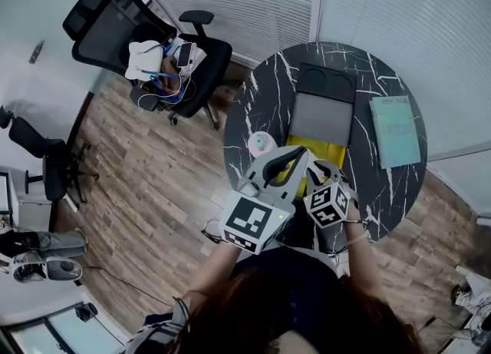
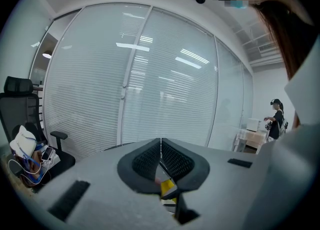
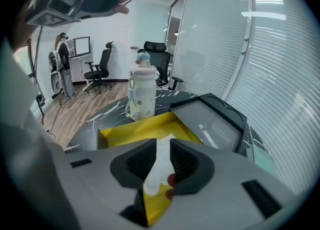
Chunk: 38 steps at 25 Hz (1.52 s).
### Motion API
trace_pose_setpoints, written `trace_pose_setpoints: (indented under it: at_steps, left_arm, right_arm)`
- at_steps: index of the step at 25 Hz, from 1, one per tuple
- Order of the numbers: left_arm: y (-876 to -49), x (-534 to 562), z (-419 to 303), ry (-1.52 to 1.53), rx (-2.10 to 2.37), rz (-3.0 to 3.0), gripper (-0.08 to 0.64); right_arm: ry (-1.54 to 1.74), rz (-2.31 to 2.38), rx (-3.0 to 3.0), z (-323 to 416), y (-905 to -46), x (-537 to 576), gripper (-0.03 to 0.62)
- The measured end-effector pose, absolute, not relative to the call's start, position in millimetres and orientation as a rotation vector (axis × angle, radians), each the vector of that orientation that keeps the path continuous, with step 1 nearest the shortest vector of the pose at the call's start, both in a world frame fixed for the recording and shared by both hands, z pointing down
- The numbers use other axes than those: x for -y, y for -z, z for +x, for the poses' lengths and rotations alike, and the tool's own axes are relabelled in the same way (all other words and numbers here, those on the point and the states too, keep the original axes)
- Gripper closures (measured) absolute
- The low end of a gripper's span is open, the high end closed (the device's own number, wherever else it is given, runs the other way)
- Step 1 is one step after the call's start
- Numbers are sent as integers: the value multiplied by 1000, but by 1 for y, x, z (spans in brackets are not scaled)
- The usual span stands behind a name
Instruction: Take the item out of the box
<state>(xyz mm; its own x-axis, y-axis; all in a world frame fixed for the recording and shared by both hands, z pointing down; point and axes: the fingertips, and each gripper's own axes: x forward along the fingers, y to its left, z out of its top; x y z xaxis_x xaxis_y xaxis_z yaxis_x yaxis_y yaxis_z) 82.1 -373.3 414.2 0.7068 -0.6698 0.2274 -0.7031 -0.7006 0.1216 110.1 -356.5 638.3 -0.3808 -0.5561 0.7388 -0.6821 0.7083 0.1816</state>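
An open box [image 1: 328, 150] with a yellow inside lies on the round black marble table [image 1: 261, 107]. Its grey lid [image 1: 321, 114] is folded back toward the windows. In the right gripper view the yellow box [image 3: 125, 133] is just ahead, and a white item [image 3: 161, 164] fills the narrow gap between the jaws. My right gripper [image 3: 162, 154] is shut on that item over the near end of the box. My left gripper [image 2: 160, 149] is shut with nothing in it, lifted above the table and facing the blinds. In the head view it [image 1: 291, 162] hangs at the box's left side.
A pale bottle [image 3: 142, 92] with a teal cap stands left of the box, also seen from above as the bottle [image 1: 261, 143]. A teal book [image 1: 395, 130] lies on the table's right. An office chair [image 1: 146, 45] with bags stands on the wood floor at left. A person [image 2: 276, 121] stands far off.
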Motion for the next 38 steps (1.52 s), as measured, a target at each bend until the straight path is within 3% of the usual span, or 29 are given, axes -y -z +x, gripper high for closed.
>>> trace_pose_setpoints:
  at_steps: [38]
  left_arm:
    - [-437,386,87,-302,1057,2672,533]
  right_arm:
    - [-325,865,1926,117,-702,361,537]
